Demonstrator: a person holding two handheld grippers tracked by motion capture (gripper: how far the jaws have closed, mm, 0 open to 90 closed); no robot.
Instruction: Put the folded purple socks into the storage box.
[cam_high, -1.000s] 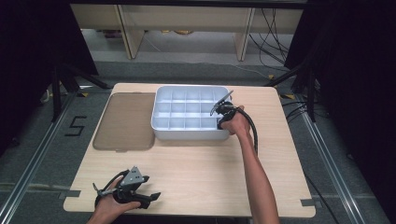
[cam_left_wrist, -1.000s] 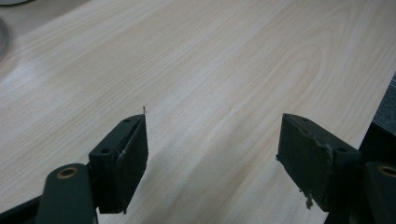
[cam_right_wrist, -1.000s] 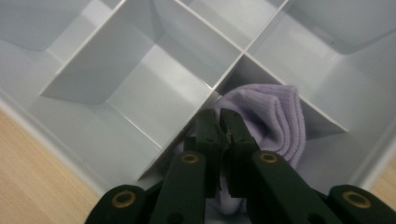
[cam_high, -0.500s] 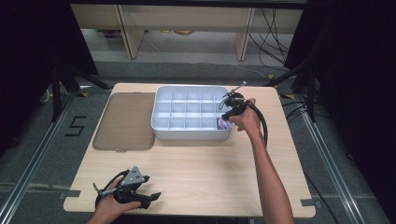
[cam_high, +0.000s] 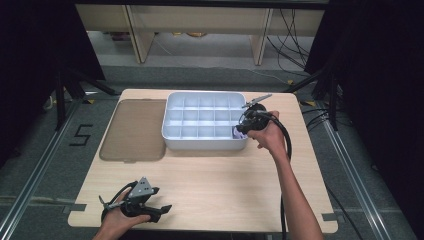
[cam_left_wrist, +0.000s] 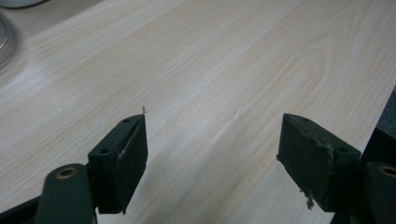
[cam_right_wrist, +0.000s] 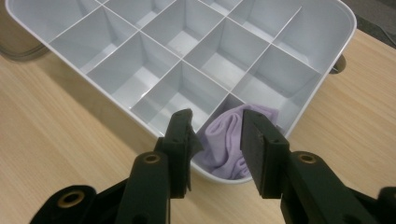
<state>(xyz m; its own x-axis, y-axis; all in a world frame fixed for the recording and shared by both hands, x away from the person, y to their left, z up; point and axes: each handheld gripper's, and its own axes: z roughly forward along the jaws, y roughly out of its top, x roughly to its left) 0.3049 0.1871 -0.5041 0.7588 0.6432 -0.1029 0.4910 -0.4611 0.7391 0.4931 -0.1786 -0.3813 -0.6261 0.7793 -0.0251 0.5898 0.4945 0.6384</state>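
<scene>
The right gripper (cam_right_wrist: 215, 140) is hovering just above the near right corner of the white plastic divided tray (cam_high: 172, 134), its two black jaws partly apart and having just been opening; nothing is pinched between them. Directly below them, one crumpled lilac cloth (cam_right_wrist: 226, 140) is lying in that corner compartment, clear of the pads. In the high view the right gripper (cam_high: 246, 126) is sitting at the tray's right edge. The left gripper (cam_left_wrist: 212, 154) is resting low over the pale wooden table (cam_high: 220, 180) near its front left corner, jaws standing wide and holding nothing. There is one tray, and one flat brown translucent lid (cam_high: 132, 130) is lying just left of it.
</scene>
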